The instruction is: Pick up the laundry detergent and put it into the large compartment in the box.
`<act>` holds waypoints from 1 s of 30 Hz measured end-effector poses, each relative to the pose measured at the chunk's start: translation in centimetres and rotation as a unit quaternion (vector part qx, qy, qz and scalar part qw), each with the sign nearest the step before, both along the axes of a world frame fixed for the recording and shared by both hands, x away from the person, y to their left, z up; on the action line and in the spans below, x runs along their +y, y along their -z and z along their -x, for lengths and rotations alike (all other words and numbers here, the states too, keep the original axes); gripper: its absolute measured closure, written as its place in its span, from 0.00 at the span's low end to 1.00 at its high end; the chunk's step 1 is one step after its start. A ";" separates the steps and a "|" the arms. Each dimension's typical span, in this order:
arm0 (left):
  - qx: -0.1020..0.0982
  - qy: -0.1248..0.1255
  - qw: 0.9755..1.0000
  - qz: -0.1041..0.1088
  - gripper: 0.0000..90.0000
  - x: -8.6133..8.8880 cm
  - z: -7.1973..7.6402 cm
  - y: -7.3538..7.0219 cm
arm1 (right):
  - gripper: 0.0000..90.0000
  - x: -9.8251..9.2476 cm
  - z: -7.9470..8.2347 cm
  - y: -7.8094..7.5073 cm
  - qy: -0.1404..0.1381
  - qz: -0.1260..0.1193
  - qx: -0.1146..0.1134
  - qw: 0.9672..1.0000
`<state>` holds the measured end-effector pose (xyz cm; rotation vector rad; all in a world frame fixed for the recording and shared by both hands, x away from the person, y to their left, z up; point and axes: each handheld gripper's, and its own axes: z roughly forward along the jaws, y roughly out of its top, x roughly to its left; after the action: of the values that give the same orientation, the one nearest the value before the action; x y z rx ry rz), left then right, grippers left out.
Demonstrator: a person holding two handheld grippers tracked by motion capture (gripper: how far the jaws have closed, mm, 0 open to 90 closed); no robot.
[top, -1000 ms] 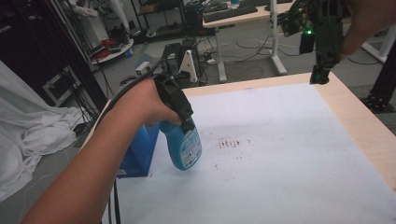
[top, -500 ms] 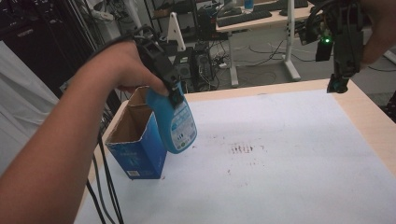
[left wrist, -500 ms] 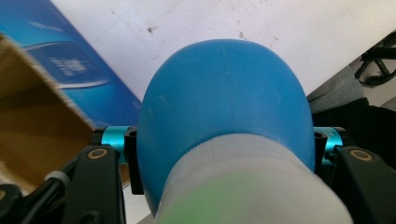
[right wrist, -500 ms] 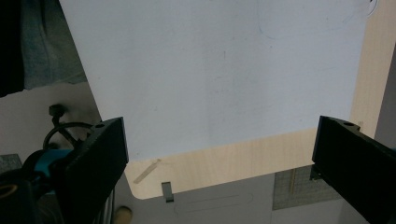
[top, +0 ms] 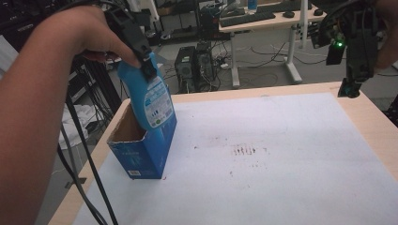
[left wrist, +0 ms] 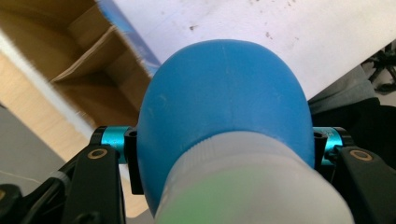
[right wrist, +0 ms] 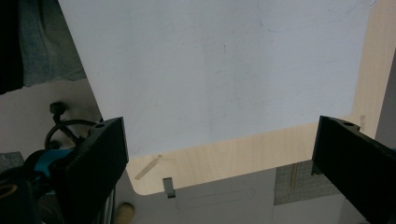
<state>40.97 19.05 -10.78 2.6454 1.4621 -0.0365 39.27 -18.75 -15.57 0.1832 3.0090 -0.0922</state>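
My left gripper (top: 141,61) is shut on the neck of a blue bottle (top: 151,101) with a printed label, which hangs tilted in the air. The bottle's base is over the right rim of an open blue cardboard box (top: 141,157) standing at the table's left edge; I cannot tell whether they touch. In the left gripper view the bottle's blue shoulder (left wrist: 224,107) sits between the jaws of the left gripper (left wrist: 224,149), with the box's brown inside (left wrist: 93,60) below. My right gripper (top: 349,86) hangs above the table's far right corner; the right gripper (right wrist: 219,154) stands open, with nothing between its jaws.
A white mat (top: 281,187) covers the wooden table (top: 375,136), with dark smudges (top: 244,151) near its middle. Black cables (top: 84,154) trail down at the left. Desks and computer cases (top: 197,61) stand on the floor beyond the far edge.
The left hand has lifted the bottle from beside the box, near the mat, up to the box's rim. The right gripper has stayed by the far right corner, still open.
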 end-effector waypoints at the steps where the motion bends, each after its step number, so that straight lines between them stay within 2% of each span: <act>1: -0.001 -0.004 1.000 -0.001 0.43 0.5 -0.1 -0.2 | 0.03 0.0 -0.1 0.0 -0.002 0.002 0.001 1.000; 8: -0.007 -0.043 0.999 -0.007 0.43 3.4 -0.4 -1.1 | 0.03 -0.1 -0.2 0.0 0.003 0.001 0.003 1.000; 12: -0.006 -0.050 0.999 -0.014 0.43 4.4 -0.7 -0.9 | 0.03 0.1 -0.4 0.1 0.002 0.003 0.003 1.000; 19: -0.005 -0.036 0.999 -0.020 0.43 5.5 -1.5 0.4 | 0.03 0.2 -0.6 0.4 0.001 0.003 0.005 1.000; 21: -0.010 -0.024 0.999 -0.026 0.43 5.7 -1.6 0.8 | 0.03 0.1 -0.6 0.4 0.004 0.003 0.004 1.000; 26: -0.007 -0.026 0.999 -0.028 0.43 6.3 -2.1 1.8 | 0.03 -0.1 -0.6 0.5 0.006 0.005 0.004 1.000; 30: -0.006 -0.004 1.000 -0.029 0.43 6.5 -2.4 2.9 | 0.03 -0.4 -0.6 0.5 0.009 0.002 0.003 1.000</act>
<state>43.33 25.58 -13.70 2.6818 1.4917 0.0221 39.82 -19.11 -16.12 0.2109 3.0128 -0.1017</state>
